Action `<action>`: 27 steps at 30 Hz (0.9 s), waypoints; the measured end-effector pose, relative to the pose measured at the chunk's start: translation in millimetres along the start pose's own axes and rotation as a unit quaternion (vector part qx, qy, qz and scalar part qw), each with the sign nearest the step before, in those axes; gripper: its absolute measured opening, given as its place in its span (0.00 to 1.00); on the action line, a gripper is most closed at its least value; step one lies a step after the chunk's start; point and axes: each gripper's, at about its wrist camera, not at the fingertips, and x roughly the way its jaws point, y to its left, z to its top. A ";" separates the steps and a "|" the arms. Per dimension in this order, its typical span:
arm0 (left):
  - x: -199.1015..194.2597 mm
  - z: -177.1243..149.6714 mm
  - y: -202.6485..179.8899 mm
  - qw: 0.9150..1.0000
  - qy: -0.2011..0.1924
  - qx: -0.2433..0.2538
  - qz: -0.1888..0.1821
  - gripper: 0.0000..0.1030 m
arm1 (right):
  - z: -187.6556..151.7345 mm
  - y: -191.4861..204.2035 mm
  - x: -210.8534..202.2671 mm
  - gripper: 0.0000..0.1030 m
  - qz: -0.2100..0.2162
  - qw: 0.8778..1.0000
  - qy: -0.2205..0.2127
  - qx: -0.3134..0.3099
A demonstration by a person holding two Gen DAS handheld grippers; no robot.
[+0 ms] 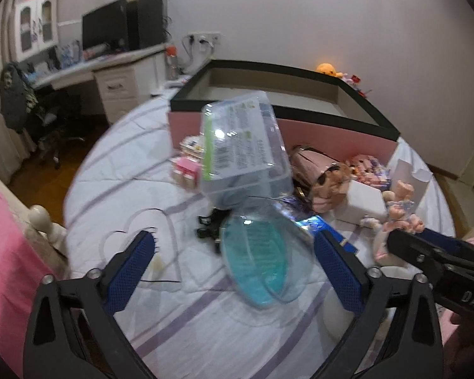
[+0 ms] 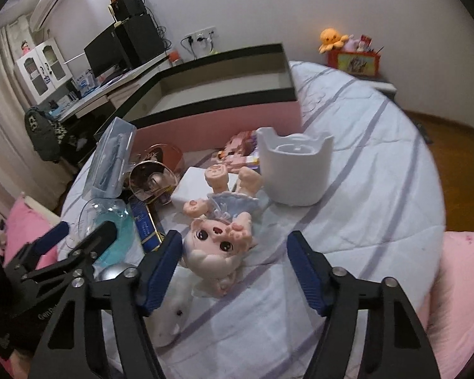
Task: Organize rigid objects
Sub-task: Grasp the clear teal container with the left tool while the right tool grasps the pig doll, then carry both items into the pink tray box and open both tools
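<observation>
My left gripper [image 1: 233, 252] is open over the striped bed cover. A round clear bottle of teal liquid [image 1: 256, 262] lies between its fingers, close to the right pad [image 1: 335, 265] and well apart from the left one. Behind the bottle a clear plastic box with a green label [image 1: 240, 145] stands tilted. My right gripper [image 2: 233, 265] is open around the head of a pink-faced doll in a pale blue dress [image 2: 218, 237] that lies on its back. Its left pad [image 2: 164, 268] is right by the head; its right pad is apart from it.
A large pink box with a black rim [image 1: 284, 94] [image 2: 224, 94] sits open at the back. Around the doll lie a white cup-shaped holder [image 2: 294, 170], a white box [image 2: 189, 186], a blue box [image 2: 145, 224], a gold round tin [image 2: 151, 177] and a white plush [image 2: 173, 309]. Pink pillows flank the bed.
</observation>
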 end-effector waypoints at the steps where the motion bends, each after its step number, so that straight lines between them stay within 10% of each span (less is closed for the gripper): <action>1: 2.4 0.6 1.3 1.000 0.005 -0.006 -0.015 0.87 | 1.2 0.1 2.1 0.66 0.003 1.000 0.003 0.002; 12: 24.1 5.6 2.0 0.999 0.046 -0.010 -0.025 0.44 | 18.6 -2.8 30.5 0.50 0.053 0.998 0.043 0.012; 27: 0.0 -3.1 -7.3 0.999 0.053 0.006 -0.010 0.36 | 18.9 -21.6 17.1 0.40 0.110 0.993 0.048 0.003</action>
